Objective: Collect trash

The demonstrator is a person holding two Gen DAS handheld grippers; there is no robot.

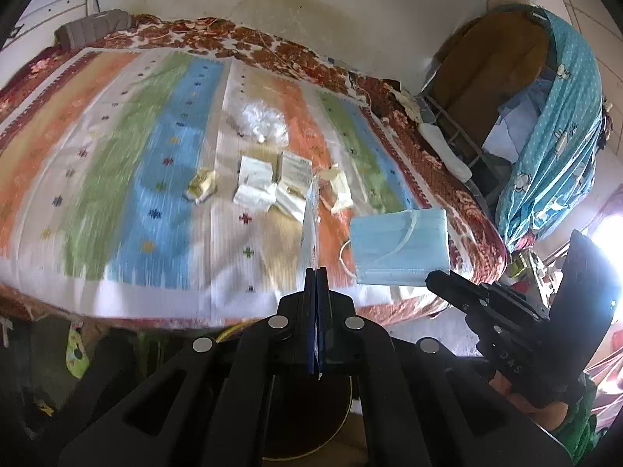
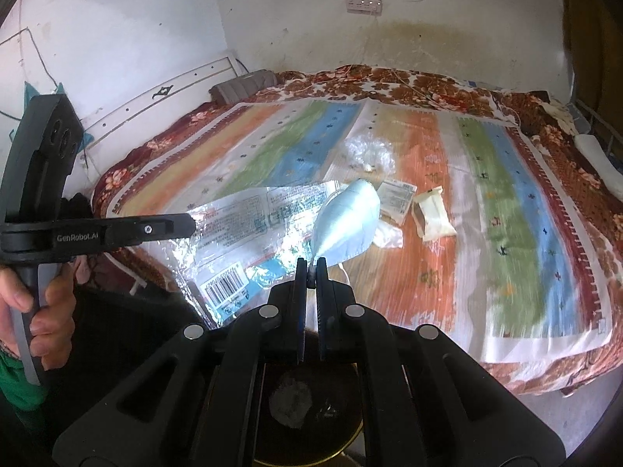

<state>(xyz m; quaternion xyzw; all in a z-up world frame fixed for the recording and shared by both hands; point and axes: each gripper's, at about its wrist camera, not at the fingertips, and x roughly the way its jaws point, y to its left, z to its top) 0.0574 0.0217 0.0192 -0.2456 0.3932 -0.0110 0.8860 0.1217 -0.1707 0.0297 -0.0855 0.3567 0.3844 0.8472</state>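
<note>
My left gripper is shut on a silver foil wrapper, which shows edge-on in the left wrist view. In the right wrist view the same wrapper hangs flat from the left gripper, with its barcode showing. My right gripper is shut on a light blue face mask. That mask also appears at the right gripper's tip in the left wrist view. Both grippers hover at the bed's near edge. A round dark bin holding crumpled trash sits directly below the right gripper.
More litter lies mid-bed on the striped cover: a yellow wrapper, white paper packets, another yellow wrapper and a clear plastic bag. A hand grips the left handle. Clothes hang at the right.
</note>
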